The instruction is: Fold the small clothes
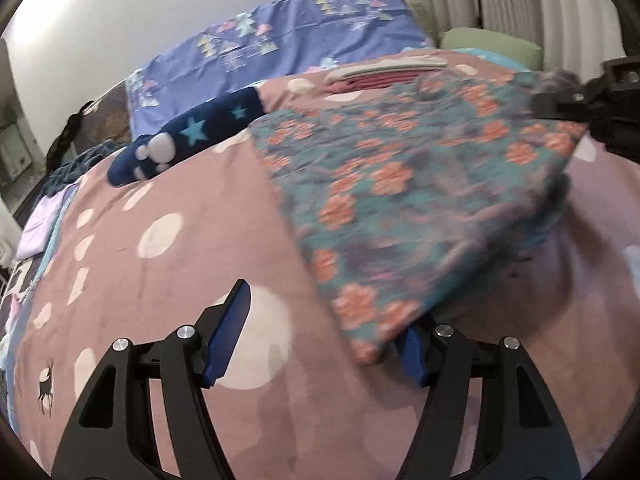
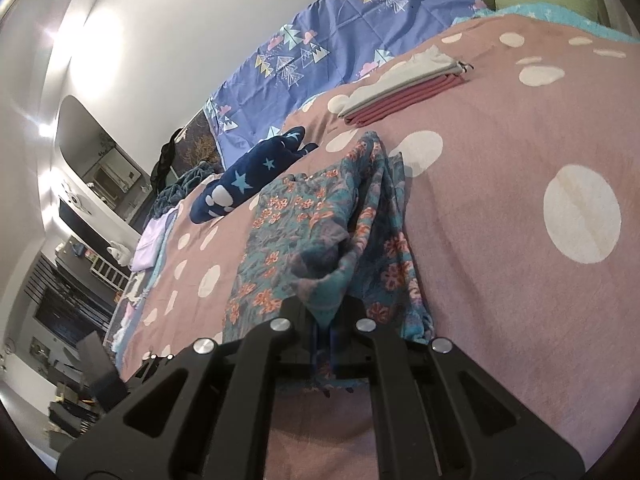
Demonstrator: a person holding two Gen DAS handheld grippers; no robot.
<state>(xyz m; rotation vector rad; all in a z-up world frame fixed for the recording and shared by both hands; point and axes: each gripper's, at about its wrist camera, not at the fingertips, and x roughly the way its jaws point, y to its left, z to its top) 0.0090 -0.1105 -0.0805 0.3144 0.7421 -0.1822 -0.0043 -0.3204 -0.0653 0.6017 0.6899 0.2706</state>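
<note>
Floral cloth (image 2: 320, 236) is pinched in the right gripper (image 2: 323, 340), so carry it flat across while the spread left gripper (image 1: 316, 340) waits beside its corner.

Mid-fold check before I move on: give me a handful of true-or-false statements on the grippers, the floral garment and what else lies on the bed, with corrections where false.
1. The right gripper is shut on the floral garment. True.
2. The left gripper is clamped on the garment. False: its jaws stand wide open, with a corner of the garment over the right-hand jaw.
3. A folded stack, grey piece over dark pink, lies on the pink dotted bedspread beyond the garment. True.
4. The navy star-print piece lies on top of the floral garment. False: it lies beside it, toward the wall.
5. The floral garment lies flat. False: the right gripper holds one part raised and bunched.
</note>
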